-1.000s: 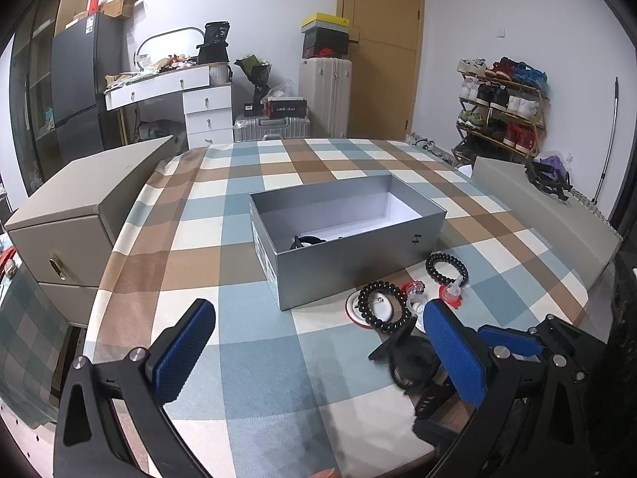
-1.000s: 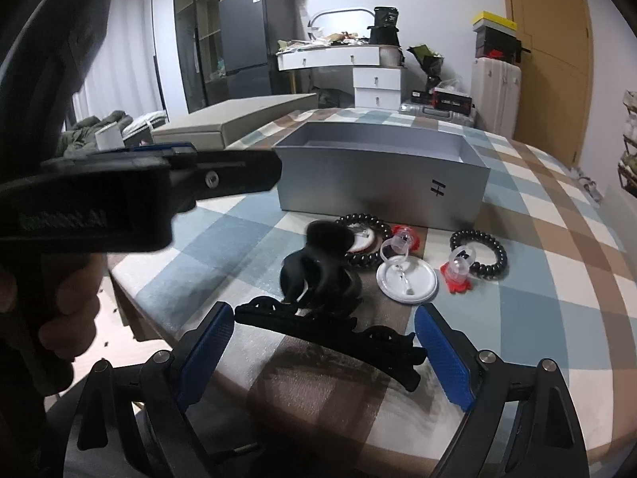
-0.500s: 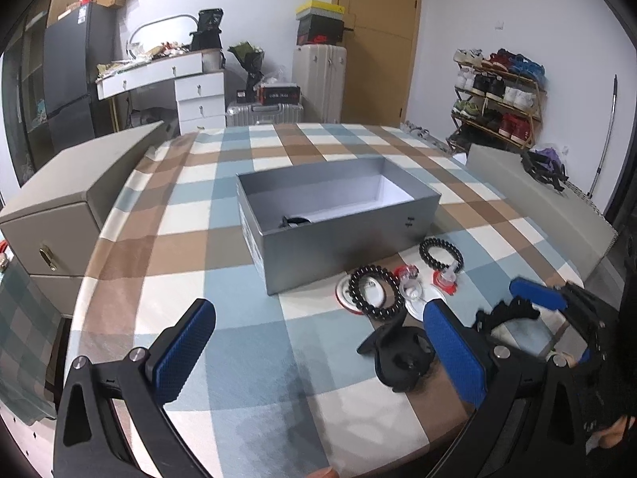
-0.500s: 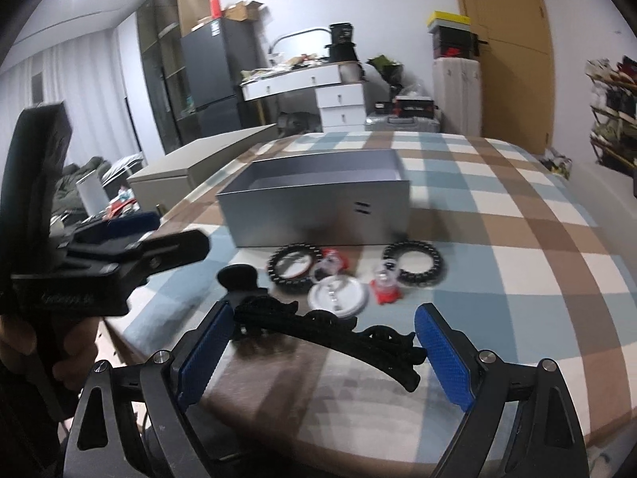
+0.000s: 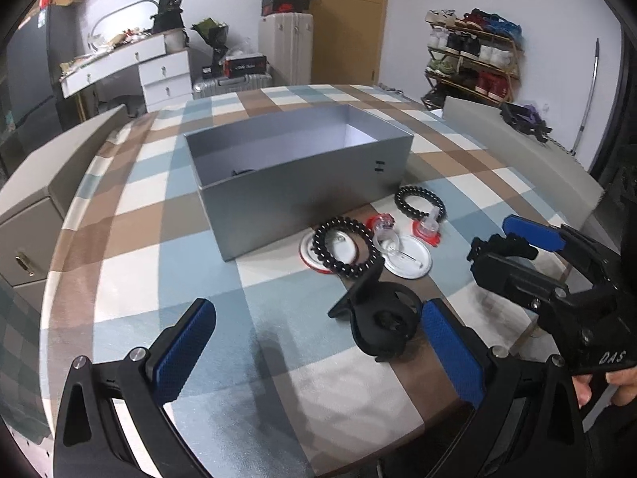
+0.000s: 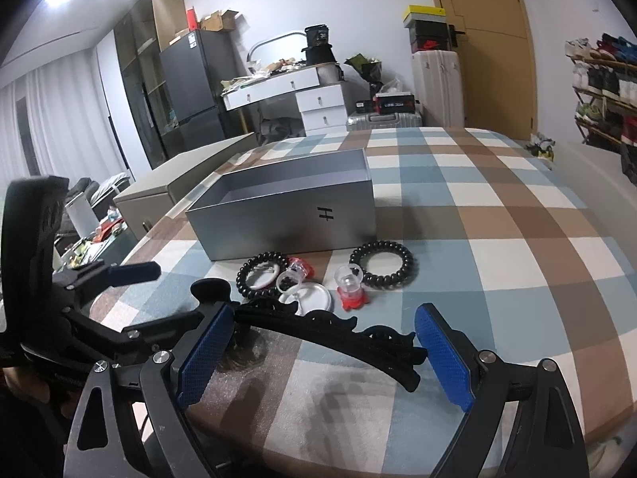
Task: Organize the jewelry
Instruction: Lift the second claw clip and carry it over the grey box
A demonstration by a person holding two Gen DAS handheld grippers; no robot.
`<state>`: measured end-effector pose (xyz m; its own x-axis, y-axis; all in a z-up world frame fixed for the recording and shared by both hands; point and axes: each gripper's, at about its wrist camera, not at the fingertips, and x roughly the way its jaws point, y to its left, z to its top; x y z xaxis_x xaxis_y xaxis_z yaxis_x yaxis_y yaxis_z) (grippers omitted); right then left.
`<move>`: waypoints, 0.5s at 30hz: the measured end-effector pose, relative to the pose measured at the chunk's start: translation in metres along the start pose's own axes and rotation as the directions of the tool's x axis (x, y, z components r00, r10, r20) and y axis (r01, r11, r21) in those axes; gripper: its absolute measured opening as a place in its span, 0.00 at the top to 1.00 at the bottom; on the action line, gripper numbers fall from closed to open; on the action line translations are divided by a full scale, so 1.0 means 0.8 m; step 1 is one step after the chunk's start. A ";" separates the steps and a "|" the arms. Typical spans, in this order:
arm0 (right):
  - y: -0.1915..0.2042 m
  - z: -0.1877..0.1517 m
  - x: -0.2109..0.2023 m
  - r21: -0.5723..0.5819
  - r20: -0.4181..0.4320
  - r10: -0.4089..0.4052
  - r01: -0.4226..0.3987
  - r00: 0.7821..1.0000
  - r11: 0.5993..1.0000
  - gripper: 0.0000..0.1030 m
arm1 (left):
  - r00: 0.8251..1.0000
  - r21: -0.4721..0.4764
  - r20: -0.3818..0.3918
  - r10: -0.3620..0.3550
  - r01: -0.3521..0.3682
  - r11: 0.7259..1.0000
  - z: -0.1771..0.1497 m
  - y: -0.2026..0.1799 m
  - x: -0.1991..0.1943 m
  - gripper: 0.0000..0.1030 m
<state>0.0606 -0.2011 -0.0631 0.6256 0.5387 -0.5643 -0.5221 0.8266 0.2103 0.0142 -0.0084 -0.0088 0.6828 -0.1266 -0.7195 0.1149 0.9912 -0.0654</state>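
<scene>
"Where the long black hair clip (image 6: 326, 332) lay across the tablecloth (image 6: 517, 247), how did the right gripper (image 6: 324, 352) stand to it?"

"The clip stretched between the two blue pads, one end at the left pad (image 6: 205, 352) and the other close to the right one, but the jaws stood wide apart and gripped nothing. Whether a pad touched the clip could not be told."

"And the left gripper (image 5: 318, 352)?"

"It too was spread open and empty, low over the checked cloth, with a rounded black claw clip (image 5: 380, 318) sitting just inside its right pad (image 5: 452, 352)."

"What did the pieces look like?"

"The long clip was matte, curved and scalloped along its edge. Beyond it lay two bracelets of glossy black beads (image 6: 262, 275) (image 6: 382, 265), a round white badge with a pin (image 6: 304, 298), and two small clear pieces on red bases (image 6: 350, 286). One bracelet lay over a red-rimmed disc (image 5: 314, 249)."

"And behind them?"

"An open grey cardboard box (image 6: 286, 207), smooth-sided, with something small and dark inside (image 5: 243, 171)."
</scene>
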 end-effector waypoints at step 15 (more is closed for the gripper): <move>-0.012 0.007 -0.007 0.036 0.025 -0.010 0.009 1.000 0.999 0.10 | 0.999 0.063 -0.017 -0.033 0.034 0.997 -0.006 -0.018 0.007 0.02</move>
<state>0.0648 -0.2112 -0.0574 0.6451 0.5346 -0.5459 -0.4955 0.8366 0.2336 0.0123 -0.0234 -0.0151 0.6663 -0.1582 -0.7287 0.1832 0.9820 -0.0456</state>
